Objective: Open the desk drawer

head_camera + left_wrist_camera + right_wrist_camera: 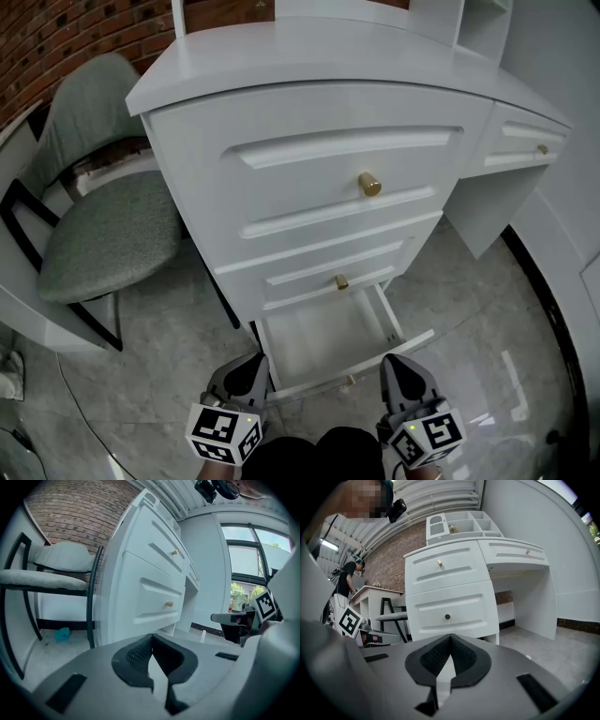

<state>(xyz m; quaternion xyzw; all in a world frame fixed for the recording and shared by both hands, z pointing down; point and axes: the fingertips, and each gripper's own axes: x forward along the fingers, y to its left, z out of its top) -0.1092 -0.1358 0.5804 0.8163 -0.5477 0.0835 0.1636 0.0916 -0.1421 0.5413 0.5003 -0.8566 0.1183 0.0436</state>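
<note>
White desk drawer (323, 337) stands pulled out at lower centre, its front running left to right. Left tool (246, 373) and right tool (400, 367), both closed and empty, flank it, with its knob (352, 380) nearer the right.

No words, numbers or brand names can be read anywhere. The only printed signs are black-and-white square markers (217, 429) on the cube (225, 435) of the left gripper (251, 364) and on that of the right gripper (396, 362); they carry no letters.
</note>
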